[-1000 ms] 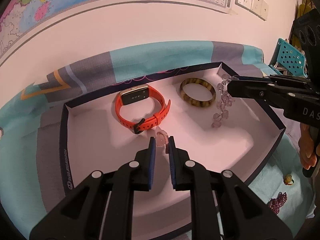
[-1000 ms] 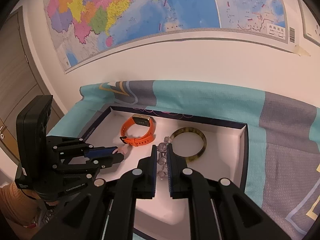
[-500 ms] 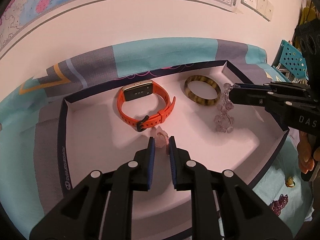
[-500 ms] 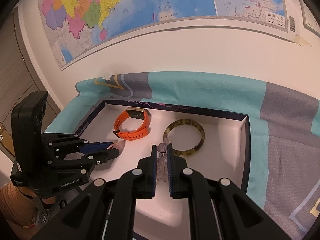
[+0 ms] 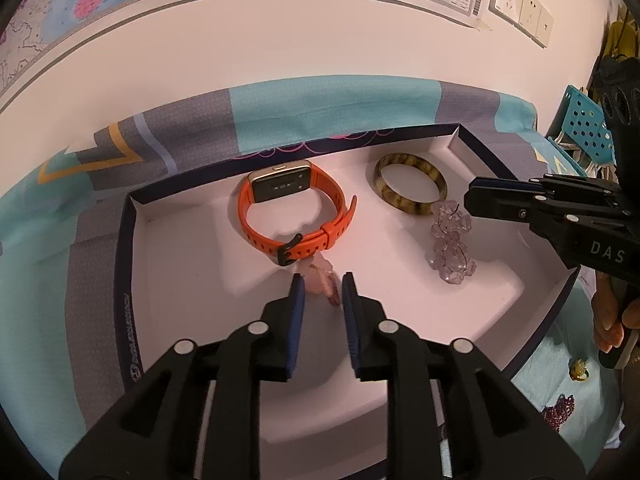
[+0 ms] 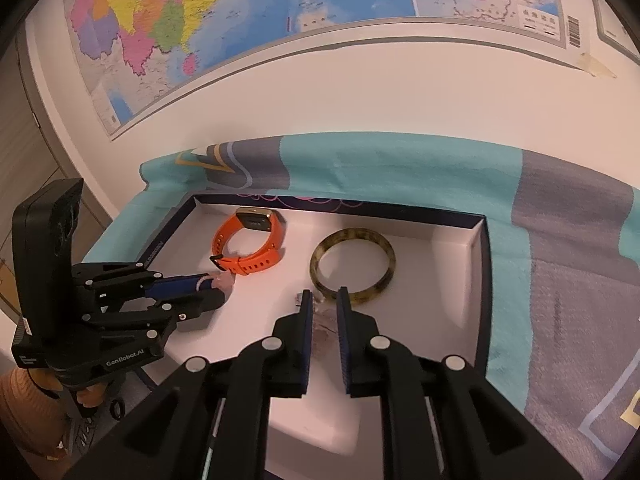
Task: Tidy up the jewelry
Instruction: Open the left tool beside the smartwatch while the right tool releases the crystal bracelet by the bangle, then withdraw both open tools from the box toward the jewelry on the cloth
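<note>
A white tray point(image 5: 180, 264) with dark blue walls holds an orange watch point(image 5: 294, 208), a brown mottled bangle point(image 5: 410, 188) and a clear crystal bead bracelet point(image 5: 452, 246). My left gripper point(image 5: 322, 282) is shut on a small pink crystal piece point(image 5: 320, 274) just in front of the watch buckle. My right gripper point(image 6: 322, 300) holds the top of the bead bracelet point(image 6: 324, 322), whose lower part rests on the tray floor beside the bangle point(image 6: 352, 264). The watch point(image 6: 250, 246) and tray point(image 6: 460, 280) also show in the right wrist view.
The tray lies on a teal and grey patterned cloth point(image 5: 320, 108) against a white wall with a map. A purple bead cluster point(image 5: 558, 412) and a small yellow piece point(image 5: 578, 368) lie on the cloth right of the tray. A teal perforated basket point(image 5: 588, 128) stands far right.
Both grippers have come lower into the tray. The bead bracelet has dropped from hanging to resting on the tray floor. The left gripper still holds the pink piece.
</note>
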`<state>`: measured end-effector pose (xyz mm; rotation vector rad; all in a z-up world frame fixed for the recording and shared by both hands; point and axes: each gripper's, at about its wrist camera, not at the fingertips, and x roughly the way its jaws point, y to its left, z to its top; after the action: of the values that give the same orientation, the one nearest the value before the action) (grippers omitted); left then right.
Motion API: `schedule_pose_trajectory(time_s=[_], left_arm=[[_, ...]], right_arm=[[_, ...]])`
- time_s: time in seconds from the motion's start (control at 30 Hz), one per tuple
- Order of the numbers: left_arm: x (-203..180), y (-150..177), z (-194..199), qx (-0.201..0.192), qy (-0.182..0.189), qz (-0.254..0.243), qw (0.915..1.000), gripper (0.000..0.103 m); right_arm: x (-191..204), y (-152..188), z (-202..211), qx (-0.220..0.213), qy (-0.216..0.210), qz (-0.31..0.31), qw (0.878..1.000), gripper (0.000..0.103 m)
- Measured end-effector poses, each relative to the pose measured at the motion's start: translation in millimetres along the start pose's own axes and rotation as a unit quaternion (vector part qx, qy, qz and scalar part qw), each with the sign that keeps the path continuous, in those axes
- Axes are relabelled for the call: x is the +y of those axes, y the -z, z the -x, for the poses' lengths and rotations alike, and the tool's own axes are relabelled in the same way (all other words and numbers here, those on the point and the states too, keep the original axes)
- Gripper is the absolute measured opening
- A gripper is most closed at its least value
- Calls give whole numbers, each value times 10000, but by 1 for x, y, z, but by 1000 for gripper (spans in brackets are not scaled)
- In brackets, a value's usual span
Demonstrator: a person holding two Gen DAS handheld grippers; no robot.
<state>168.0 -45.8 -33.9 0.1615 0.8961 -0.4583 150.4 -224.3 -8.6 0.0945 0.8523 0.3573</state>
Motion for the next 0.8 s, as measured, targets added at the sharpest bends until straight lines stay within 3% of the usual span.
schedule_pose_trajectory(time_s=[0.2, 0.43, 0.57, 0.67, 0.8], left_arm=[[-2, 1, 7, -118, -39, -72, 9999, 42], [0, 6, 29, -366, -6, -46, 9993, 53], [2, 14, 47, -532, -92, -25, 9985, 67], [5, 22, 59, -598, -159, -51, 9981, 72], [2, 33, 72, -693, -177, -95, 9974, 80]], right_arm=[[7, 4, 3, 30, 12, 212, 9998, 19], [8, 9, -3, 193, 45, 252, 9995, 22], [-1, 11, 0, 159, 66, 66, 9998, 38], [-5, 15, 11, 77, 24, -2, 10000, 40], [-3, 24, 29, -41, -32, -10, 10000, 51]])
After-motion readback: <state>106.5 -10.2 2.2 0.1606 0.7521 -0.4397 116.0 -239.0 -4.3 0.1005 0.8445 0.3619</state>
